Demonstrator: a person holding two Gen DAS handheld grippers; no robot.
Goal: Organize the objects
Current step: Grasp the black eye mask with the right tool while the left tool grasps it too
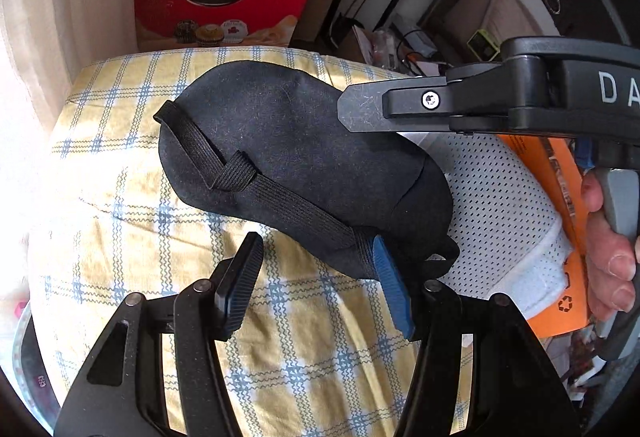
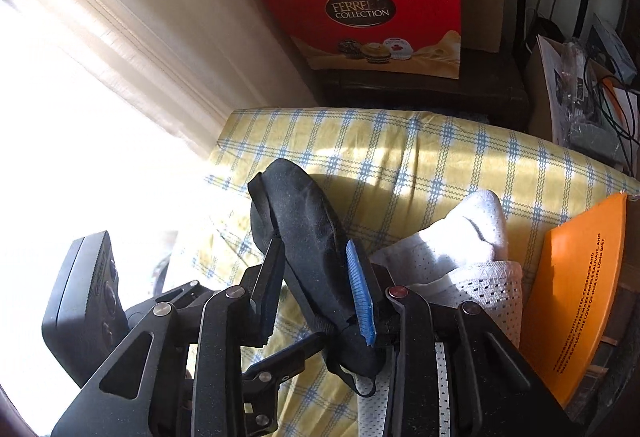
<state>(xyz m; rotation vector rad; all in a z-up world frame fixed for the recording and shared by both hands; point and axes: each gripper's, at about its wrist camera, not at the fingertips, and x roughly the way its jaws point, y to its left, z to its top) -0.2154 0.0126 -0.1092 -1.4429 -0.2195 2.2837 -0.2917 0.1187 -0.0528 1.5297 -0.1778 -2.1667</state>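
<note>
A black sleep mask (image 1: 292, 157) with an elastic strap lies on the yellow and blue checked cloth (image 1: 132, 237), partly over a white perforated fabric piece (image 1: 504, 205). My left gripper (image 1: 320, 277) is open just in front of the mask's near end, its blue finger touching the strap end. My right gripper (image 2: 316, 281) is shut on the mask (image 2: 308, 233), its fingers on either side of it. In the left wrist view the right gripper (image 1: 360, 109) reaches in from the right over the mask.
An orange card (image 2: 576, 301) lies at the right beside the white fabric (image 2: 476, 237). A red Ferrero gift bag (image 2: 372, 13) and cardboard boxes stand behind the cushion. A bright curtain (image 2: 120, 37) is on the left. Cluttered items sit at the far right.
</note>
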